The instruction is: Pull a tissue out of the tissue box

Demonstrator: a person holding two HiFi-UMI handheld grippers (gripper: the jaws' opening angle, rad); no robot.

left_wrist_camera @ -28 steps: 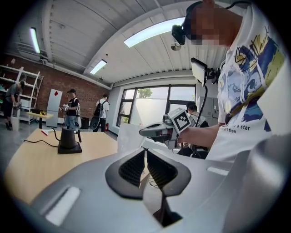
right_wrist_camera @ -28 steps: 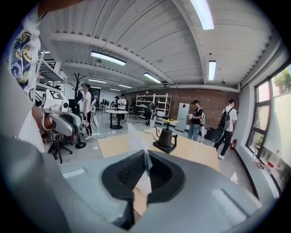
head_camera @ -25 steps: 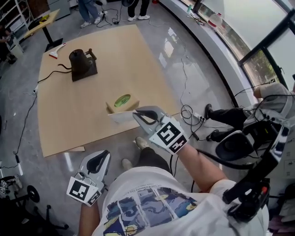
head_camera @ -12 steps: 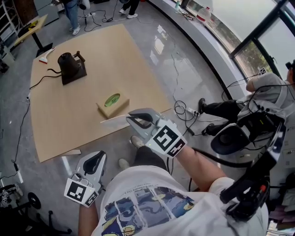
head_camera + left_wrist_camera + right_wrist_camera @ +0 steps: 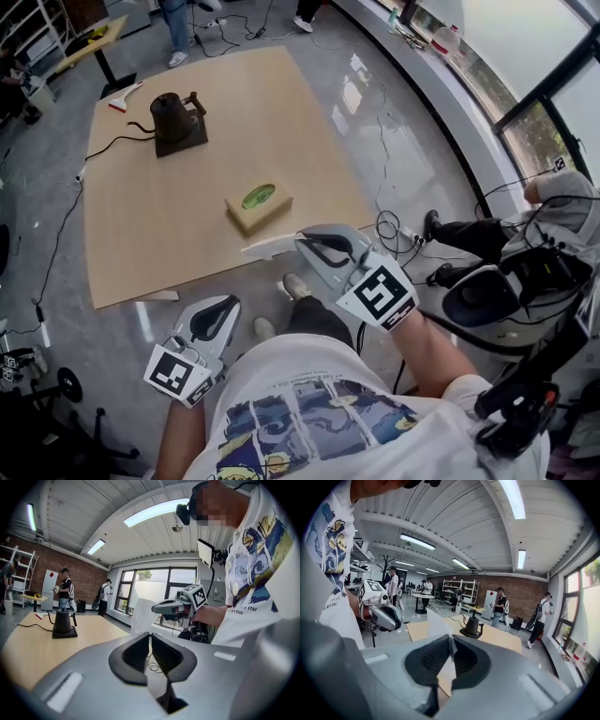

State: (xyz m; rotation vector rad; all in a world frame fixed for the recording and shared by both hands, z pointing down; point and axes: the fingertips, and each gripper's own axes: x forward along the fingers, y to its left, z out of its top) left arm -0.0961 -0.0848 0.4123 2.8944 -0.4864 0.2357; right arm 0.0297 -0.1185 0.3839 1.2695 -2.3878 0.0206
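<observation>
Tissue (image 5: 270, 247) is out of the tissue box (image 5: 259, 208), just off the bench's (image 5: 141, 234) near edge. It's pinched in the right claw (image 5: 306, 240), jaws tight together on it. Box sits near that edge, right of centre. Left claw (image 5: 223, 305) closed, empty. Kettle (image 5: 173, 114) near far left corner.

Grey left tongs (image 5: 229, 301) and right tongs (image 5: 303, 236), checkered marker cubes (image 5: 378, 293); white blue-printed T-shirt (image 5: 309, 424).
</observation>
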